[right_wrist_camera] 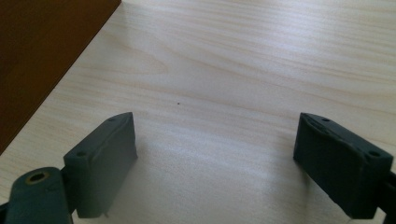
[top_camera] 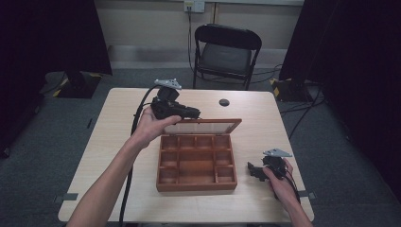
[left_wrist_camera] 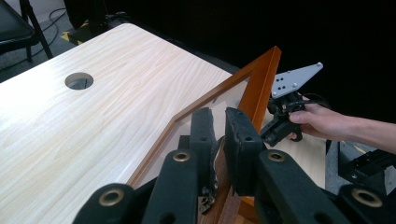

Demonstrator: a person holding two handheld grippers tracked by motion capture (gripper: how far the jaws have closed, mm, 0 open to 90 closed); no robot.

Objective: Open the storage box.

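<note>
At table centre sits the wooden box [top_camera: 196, 163]; its glazed lid [top_camera: 203, 126], at twelve o'clock, is pinched by the left gripper [top_camera: 196, 113]. It looks light, stiff, breakable, best held by the frame. The right gripper [top_camera: 252, 169] rests released at three o'clock.

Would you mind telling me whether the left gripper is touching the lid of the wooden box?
Touching. The left gripper view shows the left gripper closed on the edge of the lid, its frame running between the pads; the high view agrees.
</note>
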